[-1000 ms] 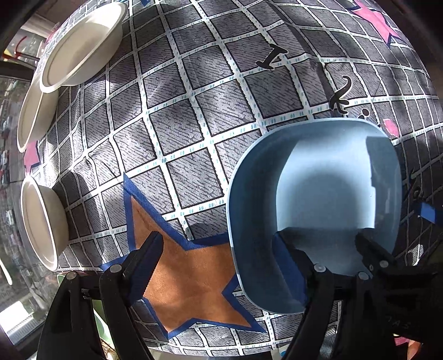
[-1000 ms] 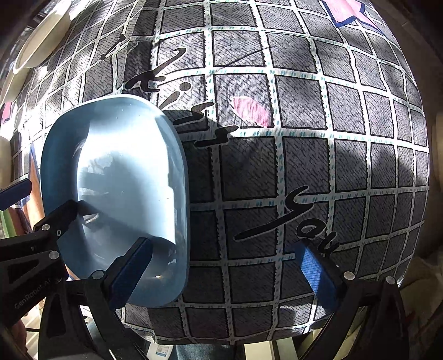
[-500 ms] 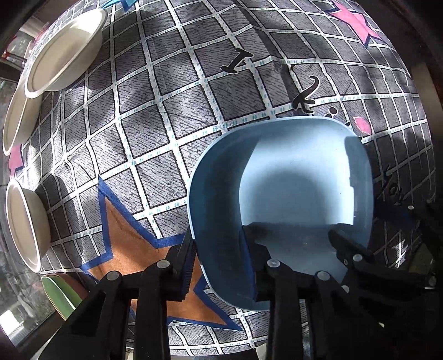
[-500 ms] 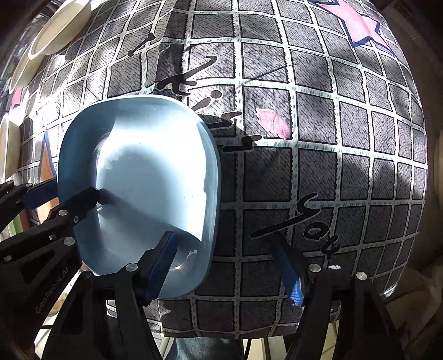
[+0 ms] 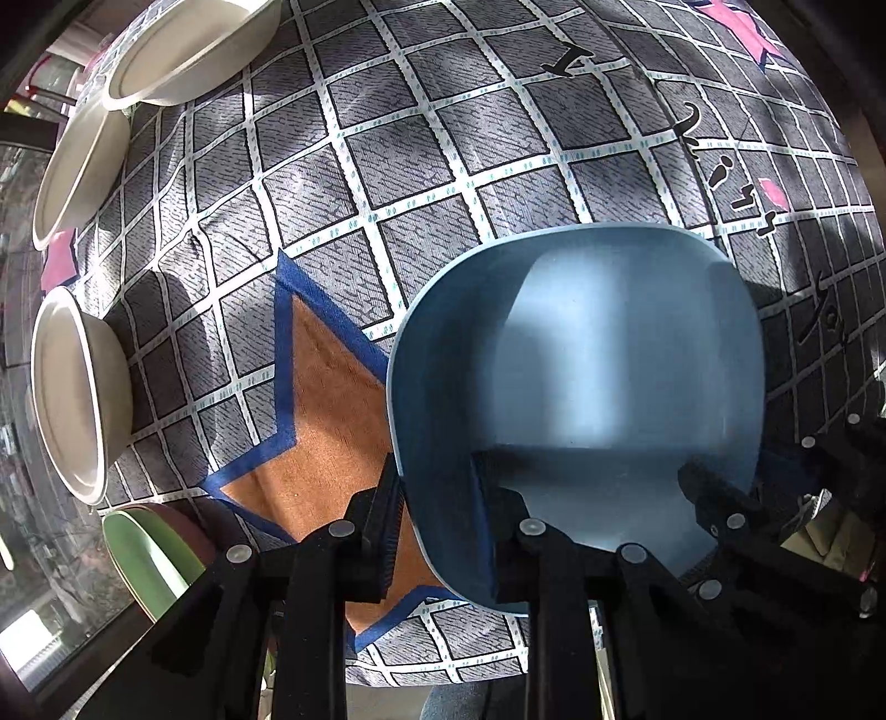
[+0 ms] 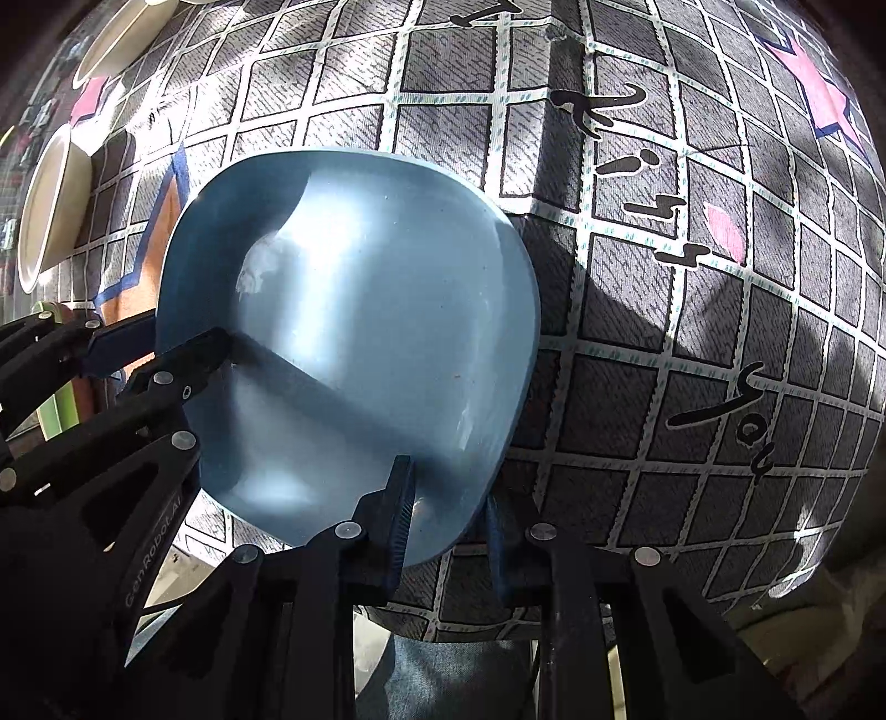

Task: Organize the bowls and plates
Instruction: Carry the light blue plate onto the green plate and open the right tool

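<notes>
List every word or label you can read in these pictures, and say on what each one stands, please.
"I", "Kiss", "You": black handwriting on the checked tablecloth, right wrist view.
"GenRobot.AI": pale letters on the left gripper, right wrist view.
The blue plate and white dishes show no text.

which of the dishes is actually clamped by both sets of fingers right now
The light blue rounded-square plastic dish, gripped at its near rim on both sides. The cream round plates and cream bowl at the table's left edge sit untouched, as does the green dish.

1 blue bowl (image 5: pixel 581 354), 3 white dishes (image 5: pixel 188 52) (image 5: pixel 77 171) (image 5: pixel 72 404), 1 green plate (image 5: pixel 144 559), 2 grippers (image 5: pixel 437 531) (image 6: pixel 448 515)
</notes>
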The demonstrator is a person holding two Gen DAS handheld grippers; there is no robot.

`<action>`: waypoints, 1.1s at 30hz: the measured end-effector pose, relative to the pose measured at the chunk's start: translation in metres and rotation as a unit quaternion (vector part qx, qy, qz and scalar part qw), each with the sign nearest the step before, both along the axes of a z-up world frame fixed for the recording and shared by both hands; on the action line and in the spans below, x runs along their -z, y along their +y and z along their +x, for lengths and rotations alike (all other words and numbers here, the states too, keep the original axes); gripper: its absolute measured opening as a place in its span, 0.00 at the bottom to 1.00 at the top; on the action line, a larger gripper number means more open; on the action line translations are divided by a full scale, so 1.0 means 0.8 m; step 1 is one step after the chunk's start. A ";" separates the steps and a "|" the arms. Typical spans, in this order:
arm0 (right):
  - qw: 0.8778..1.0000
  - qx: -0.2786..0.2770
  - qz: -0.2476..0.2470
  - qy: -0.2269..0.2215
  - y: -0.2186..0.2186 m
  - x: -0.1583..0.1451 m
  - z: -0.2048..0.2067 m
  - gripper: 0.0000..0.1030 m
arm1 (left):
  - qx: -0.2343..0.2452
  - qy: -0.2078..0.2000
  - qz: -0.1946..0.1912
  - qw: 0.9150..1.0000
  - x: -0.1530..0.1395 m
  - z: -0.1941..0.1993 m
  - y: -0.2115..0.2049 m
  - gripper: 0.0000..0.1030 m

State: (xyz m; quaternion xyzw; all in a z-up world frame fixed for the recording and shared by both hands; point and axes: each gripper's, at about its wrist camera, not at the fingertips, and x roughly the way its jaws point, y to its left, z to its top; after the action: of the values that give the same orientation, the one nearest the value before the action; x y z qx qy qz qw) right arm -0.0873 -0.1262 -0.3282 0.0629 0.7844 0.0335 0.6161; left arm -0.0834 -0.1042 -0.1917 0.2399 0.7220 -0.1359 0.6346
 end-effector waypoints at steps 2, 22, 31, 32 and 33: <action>1.000 -0.016 -0.002 0.001 0.015 0.000 -0.001 0.25 | -0.002 0.000 0.005 1.000 0.000 -0.001 0.010 0.24; 0.999 -0.039 0.028 0.017 0.097 -0.020 0.045 0.25 | -0.042 -0.008 -0.009 0.999 -0.025 -0.004 0.100 0.25; 0.998 -0.052 0.029 -0.001 0.109 -0.052 0.090 0.25 | -0.057 -0.027 -0.015 0.998 -0.044 0.004 0.118 0.25; 0.998 -0.054 0.029 -0.003 0.099 -0.059 0.092 0.25 | -0.058 -0.028 -0.015 0.998 -0.046 0.005 0.117 0.25; 0.998 -0.056 0.029 -0.004 0.101 -0.067 0.103 0.25 | -0.060 -0.030 -0.015 0.998 -0.048 0.005 0.119 0.25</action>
State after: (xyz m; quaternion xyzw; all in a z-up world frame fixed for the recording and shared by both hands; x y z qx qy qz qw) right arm -0.0046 -0.0454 -0.2746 0.0369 0.7827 0.0910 0.6146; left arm -0.0790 -0.0091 -0.1532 0.1907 0.7134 -0.1014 0.6667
